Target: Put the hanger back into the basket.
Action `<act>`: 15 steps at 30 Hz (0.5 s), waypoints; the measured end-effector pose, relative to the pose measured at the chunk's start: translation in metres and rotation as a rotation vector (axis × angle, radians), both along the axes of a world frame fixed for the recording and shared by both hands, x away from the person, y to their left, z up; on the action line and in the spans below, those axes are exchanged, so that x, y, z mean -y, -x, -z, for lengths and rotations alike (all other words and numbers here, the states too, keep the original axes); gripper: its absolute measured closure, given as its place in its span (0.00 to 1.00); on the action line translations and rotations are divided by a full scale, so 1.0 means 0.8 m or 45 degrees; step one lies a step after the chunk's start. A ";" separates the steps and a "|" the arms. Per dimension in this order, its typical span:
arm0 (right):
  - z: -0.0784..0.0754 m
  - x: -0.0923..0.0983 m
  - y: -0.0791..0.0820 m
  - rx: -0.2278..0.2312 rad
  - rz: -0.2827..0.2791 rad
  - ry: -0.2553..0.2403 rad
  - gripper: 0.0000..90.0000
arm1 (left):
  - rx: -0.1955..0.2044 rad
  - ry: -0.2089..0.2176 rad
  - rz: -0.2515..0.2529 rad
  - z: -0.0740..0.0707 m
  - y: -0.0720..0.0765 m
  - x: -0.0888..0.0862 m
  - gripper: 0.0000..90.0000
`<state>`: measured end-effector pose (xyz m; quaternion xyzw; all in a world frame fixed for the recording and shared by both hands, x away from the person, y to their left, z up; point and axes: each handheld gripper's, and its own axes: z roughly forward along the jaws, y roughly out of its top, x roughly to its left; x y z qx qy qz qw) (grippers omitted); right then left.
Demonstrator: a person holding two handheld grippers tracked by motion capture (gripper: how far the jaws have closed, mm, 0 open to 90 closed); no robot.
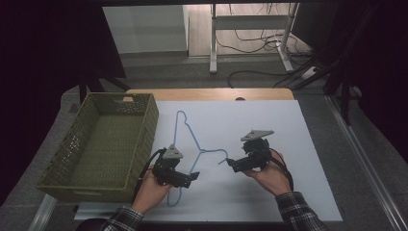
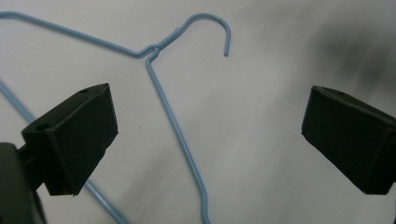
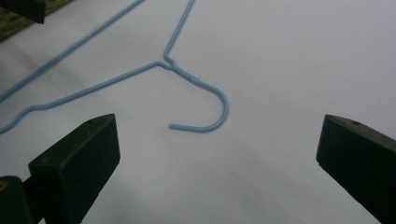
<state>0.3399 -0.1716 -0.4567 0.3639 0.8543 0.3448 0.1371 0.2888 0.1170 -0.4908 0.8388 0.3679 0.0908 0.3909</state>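
A light blue wire hanger (image 1: 190, 139) lies flat on the white sheet (image 1: 288, 125), its hook (image 1: 222, 154) pointing right. My left gripper (image 1: 192, 177) hovers over the hanger's lower arm, open, with the wire (image 2: 175, 126) running between its two black jaws. My right gripper (image 1: 230, 164) sits just right of the hook, open and empty. The hook (image 3: 208, 105) curls on the sheet ahead of its jaws, not touched by them. A hand holds each gripper from below.
A green woven basket (image 1: 144, 139) stands at the left, its right wall close to my left gripper. The wooden table's far edge (image 1: 211, 93) shows behind the sheet. Beyond it are a desk frame (image 1: 214, 43) and floor cables (image 1: 260, 41).
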 end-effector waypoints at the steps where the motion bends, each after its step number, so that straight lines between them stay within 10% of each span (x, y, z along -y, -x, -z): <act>1: 0.002 -0.003 -0.003 0.001 0.005 0.013 0.01 | 0.002 -0.001 -0.001 0.002 -0.002 0.001 0.04; 15: 0.019 -0.025 -0.035 0.006 0.034 0.062 0.31 | 0.009 -0.030 -0.029 0.021 -0.018 0.008 0.04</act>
